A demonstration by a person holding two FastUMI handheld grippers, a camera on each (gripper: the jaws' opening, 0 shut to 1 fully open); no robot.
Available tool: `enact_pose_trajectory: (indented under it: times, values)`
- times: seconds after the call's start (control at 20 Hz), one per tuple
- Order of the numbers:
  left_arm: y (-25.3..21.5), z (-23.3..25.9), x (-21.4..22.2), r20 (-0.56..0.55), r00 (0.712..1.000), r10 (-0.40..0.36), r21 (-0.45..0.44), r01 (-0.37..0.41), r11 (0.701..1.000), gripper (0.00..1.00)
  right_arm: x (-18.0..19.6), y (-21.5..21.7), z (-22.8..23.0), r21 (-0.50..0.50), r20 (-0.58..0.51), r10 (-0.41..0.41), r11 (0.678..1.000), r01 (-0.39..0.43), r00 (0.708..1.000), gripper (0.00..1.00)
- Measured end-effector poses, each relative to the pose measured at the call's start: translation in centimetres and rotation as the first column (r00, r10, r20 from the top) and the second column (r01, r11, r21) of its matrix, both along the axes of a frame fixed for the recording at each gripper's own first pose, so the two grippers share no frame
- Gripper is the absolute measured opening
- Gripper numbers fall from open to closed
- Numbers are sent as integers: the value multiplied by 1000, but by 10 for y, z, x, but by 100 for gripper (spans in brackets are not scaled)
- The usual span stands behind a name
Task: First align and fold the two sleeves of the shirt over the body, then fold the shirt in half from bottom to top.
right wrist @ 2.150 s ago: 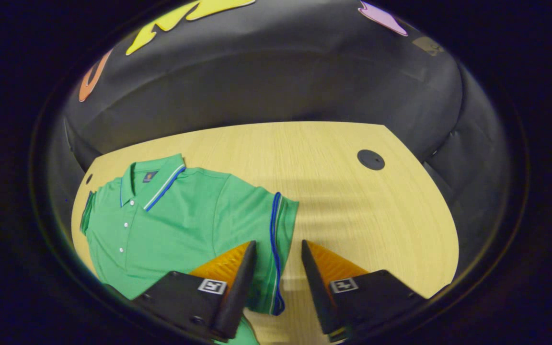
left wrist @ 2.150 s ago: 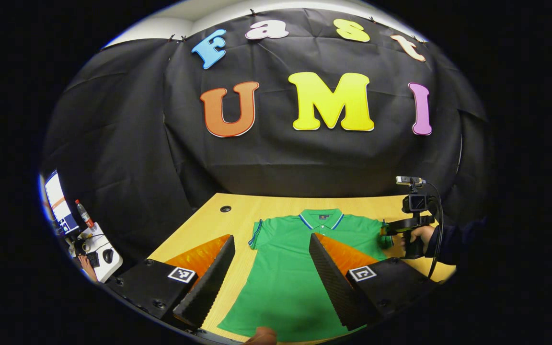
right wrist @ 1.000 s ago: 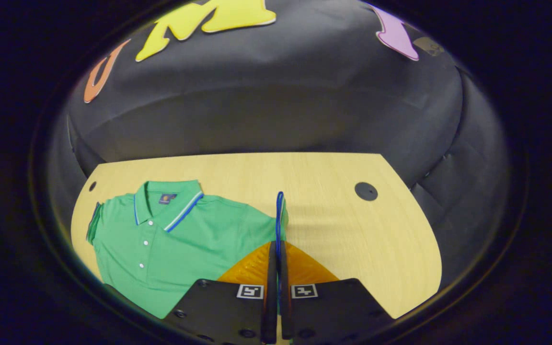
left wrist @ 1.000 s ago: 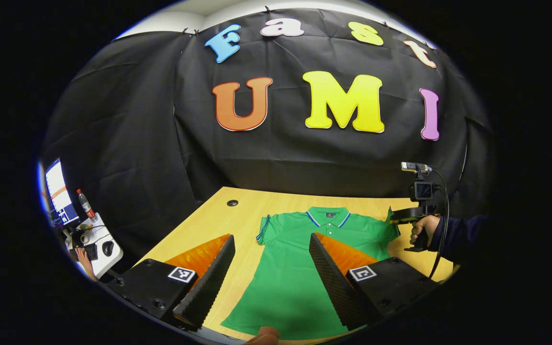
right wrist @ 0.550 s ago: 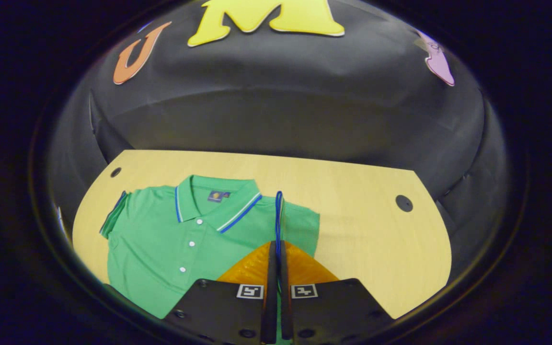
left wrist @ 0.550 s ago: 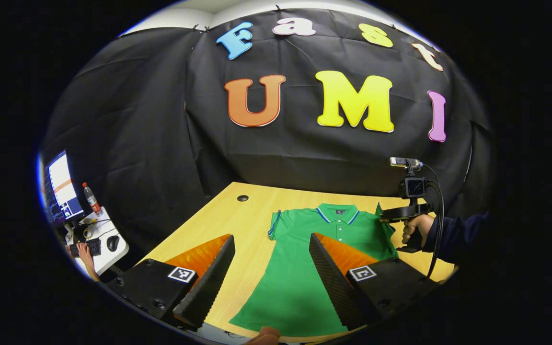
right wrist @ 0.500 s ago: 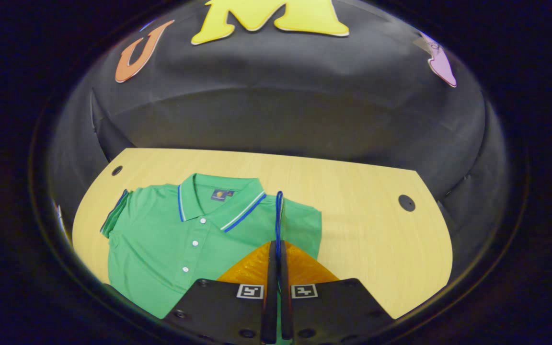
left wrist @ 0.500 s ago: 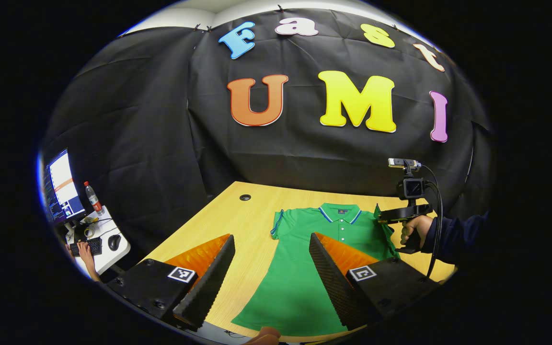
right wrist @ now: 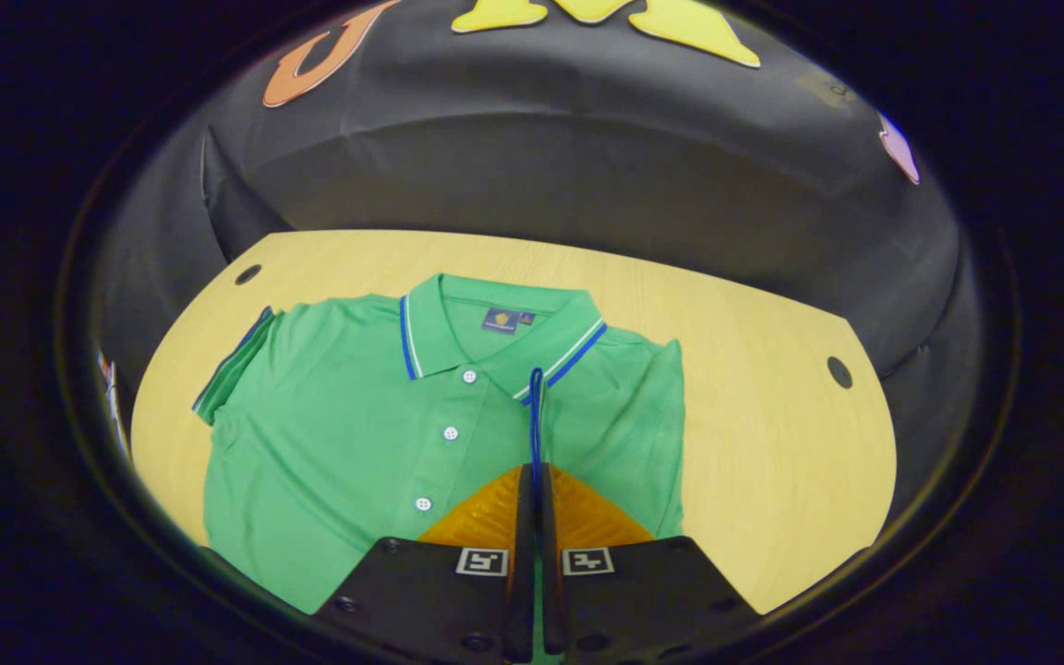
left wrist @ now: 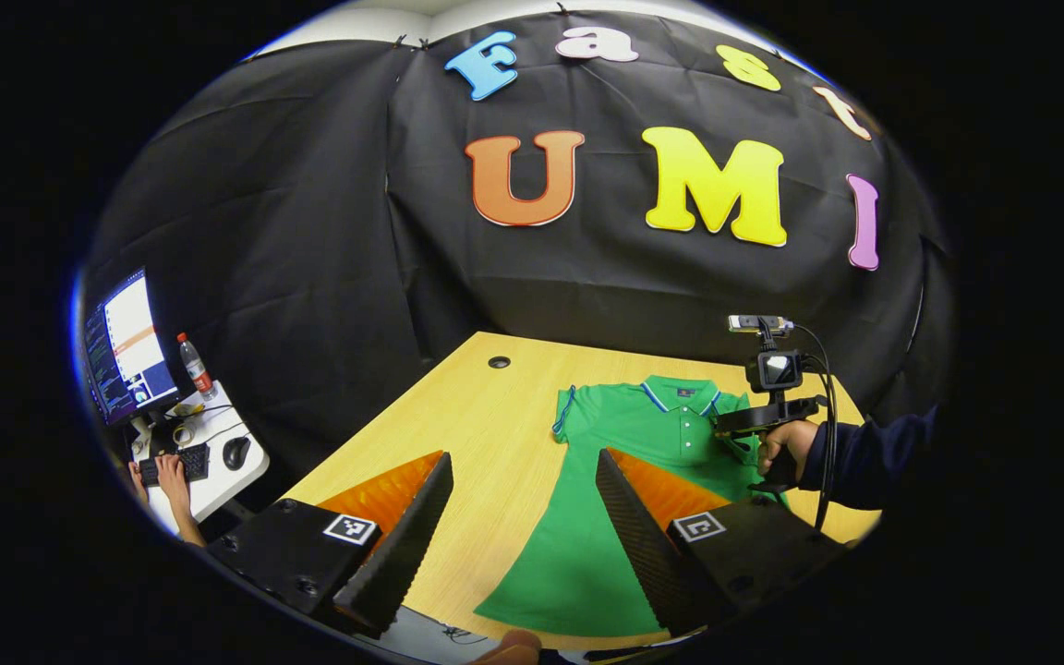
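Observation:
A green polo shirt (right wrist: 347,434) with blue-striped collar lies face up on the wooden table (right wrist: 772,443). My right gripper (right wrist: 533,473) is shut on the blue-trimmed cuff of the right sleeve (right wrist: 536,411), which stands on edge above the shirt's chest, just right of the button placket. The other sleeve (right wrist: 232,365) lies spread out flat at the left. In the left gripper view my left gripper (left wrist: 523,457) hangs open above the table's near edge, over the shirt's (left wrist: 606,517) lower left side, with nothing between its fingers. Farther off there, a hand (left wrist: 777,448) holds the right gripper (left wrist: 724,427) over the shirt.
Round cable holes sit in the table's far corners (right wrist: 838,372) (right wrist: 247,274). Off to the left stands a side desk (left wrist: 209,462) with a monitor (left wrist: 121,346), a bottle (left wrist: 192,365), a mouse and a person's hands on a keyboard (left wrist: 172,462).
The right gripper shut on the right sleeve's cuff, lifted it off the table and carried it left over the shirt's body. The left gripper stayed open and drifted left.

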State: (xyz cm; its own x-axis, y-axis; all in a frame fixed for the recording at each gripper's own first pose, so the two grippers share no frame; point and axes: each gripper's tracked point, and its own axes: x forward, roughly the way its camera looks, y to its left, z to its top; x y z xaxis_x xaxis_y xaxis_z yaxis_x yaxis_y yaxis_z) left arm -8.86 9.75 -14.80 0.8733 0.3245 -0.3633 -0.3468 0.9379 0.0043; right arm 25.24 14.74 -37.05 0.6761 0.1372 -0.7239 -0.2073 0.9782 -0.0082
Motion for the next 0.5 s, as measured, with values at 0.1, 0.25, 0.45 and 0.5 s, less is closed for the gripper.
enact_pose_trajectory:
  times: [0.1, 0.25, 0.45, 0.5]
  values:
    - [7, -3, -2, -6, 1000, 4, -6, -4, 1000, 100, -1, 1, -3, -10, -1, -5, 1000, 5, 1000, 7]
    - [16, -4, -2, -12, 1000, -2, -17, 2, 1000, 100, -4, 2, 0, 6, -7, -10, 1000, 10, 1000, 7]
    - [28, -1, 7, -8, 999, -33, -15, 33, 999, 100, -16, 3, 20, 74, -1, -24, 997, 24, 1000, 31]
    - [30, 0, 13, -1, 999, -48, -14, 48, 999, 100, -20, 4, 29, 103, 5, -28, 994, 27, 1000, 43]
